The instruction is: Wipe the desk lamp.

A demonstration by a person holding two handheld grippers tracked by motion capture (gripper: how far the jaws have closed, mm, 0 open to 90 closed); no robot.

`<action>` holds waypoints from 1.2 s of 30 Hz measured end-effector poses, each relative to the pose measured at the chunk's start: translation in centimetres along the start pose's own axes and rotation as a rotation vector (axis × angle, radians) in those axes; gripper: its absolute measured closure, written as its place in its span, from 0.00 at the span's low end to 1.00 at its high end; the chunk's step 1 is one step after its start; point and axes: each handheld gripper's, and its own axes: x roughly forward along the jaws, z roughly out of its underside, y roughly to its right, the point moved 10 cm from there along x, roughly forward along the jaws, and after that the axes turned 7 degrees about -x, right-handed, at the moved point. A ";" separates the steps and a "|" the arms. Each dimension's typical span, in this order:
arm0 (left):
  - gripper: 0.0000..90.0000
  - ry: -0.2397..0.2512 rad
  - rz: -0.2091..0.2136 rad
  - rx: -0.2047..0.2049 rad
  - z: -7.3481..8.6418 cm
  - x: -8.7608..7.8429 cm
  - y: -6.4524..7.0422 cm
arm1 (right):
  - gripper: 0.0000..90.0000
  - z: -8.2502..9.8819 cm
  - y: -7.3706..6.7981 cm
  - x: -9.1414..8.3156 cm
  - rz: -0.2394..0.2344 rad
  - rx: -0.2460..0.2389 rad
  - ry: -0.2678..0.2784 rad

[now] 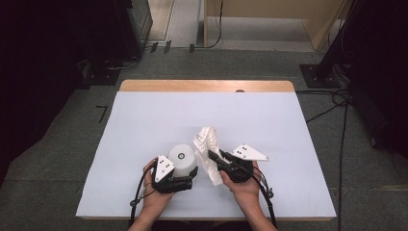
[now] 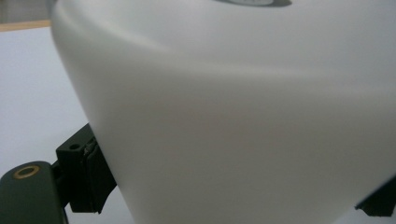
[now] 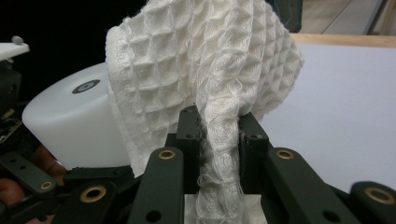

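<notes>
White sheeting covers the table [image 1: 144, 120]; near its front edge the left gripper [image 1: 185, 183] clamps the white cup [image 1: 183, 161] while the right gripper [image 1: 214, 158], pinching the waffle cloth [image 1: 208, 144], should press firmly and wipe round its side.

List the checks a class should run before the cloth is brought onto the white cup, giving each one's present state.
1. Right tool shut on the cloth: ok, a bunched fold is pinched between its jaws.
2. Left tool holds the cup: ok, jaws on both sides of the wall.
3. Cup raised or resting on the table: cannot tell.
4. Cloth hangs free, not snagged: ok.
5. Cloth close to the cup: ok, right beside it.
6. Cup dirty or wet: cannot tell.
</notes>
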 end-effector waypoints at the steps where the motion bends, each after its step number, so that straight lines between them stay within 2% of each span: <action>1: 0.09 0.002 0.025 0.004 -0.2 -0.2 0.3 | 0.84 -0.6 0.0 -0.3 -0.003 0.002 0.017; 3: 0.09 0.001 0.076 -0.007 -0.5 -0.4 1.0 | 0.84 -1.5 -0.2 -0.9 -0.008 0.000 0.041; 6: 0.09 -0.002 0.129 -0.023 -0.7 -0.5 1.9 | 0.84 -2.3 -0.9 -1.4 -0.019 -0.022 0.062; 9: 0.09 -0.009 0.157 -0.006 -0.7 -0.6 2.6 | 0.84 -2.2 -1.6 -1.1 -0.035 -0.058 0.052; 12: 0.09 -0.004 0.180 -0.003 -1.0 -0.8 3.0 | 0.83 -1.5 -2.0 -0.6 -0.051 -0.058 0.026; 17: 0.09 0.023 0.191 -0.049 -2.0 -1.5 2.0 | 0.83 -0.1 -2.1 0.4 -0.056 -0.047 -0.021; 21: 0.09 0.045 0.179 -0.063 -2.7 -2.1 1.2 | 0.83 1.3 -2.3 1.3 -0.054 -0.023 -0.062; 24: 0.09 0.040 0.181 -0.060 -2.6 -2.1 1.2 | 0.83 1.5 -2.5 1.4 -0.057 -0.016 -0.069; 26: 0.09 0.027 0.169 -0.025 -2.2 -1.8 1.4 | 0.84 1.2 -2.4 1.3 -0.048 -0.020 -0.055; 27: 0.09 0.010 0.159 0.004 -1.8 -1.5 1.7 | 0.83 0.9 -2.4 1.1 -0.051 -0.013 -0.045; 30: 0.09 -0.009 0.150 0.032 -1.2 -1.0 2.0 | 0.84 -0.1 -2.4 0.4 -0.045 -0.017 -0.010; 33: 0.09 -0.018 0.142 0.033 -0.9 -0.7 1.8 | 0.84 -1.1 -2.6 -0.2 -0.052 -0.037 0.029; 36: 0.09 -0.007 0.138 0.019 -1.2 -0.9 1.6 | 0.84 -1.1 -2.8 -0.1 -0.055 -0.051 0.025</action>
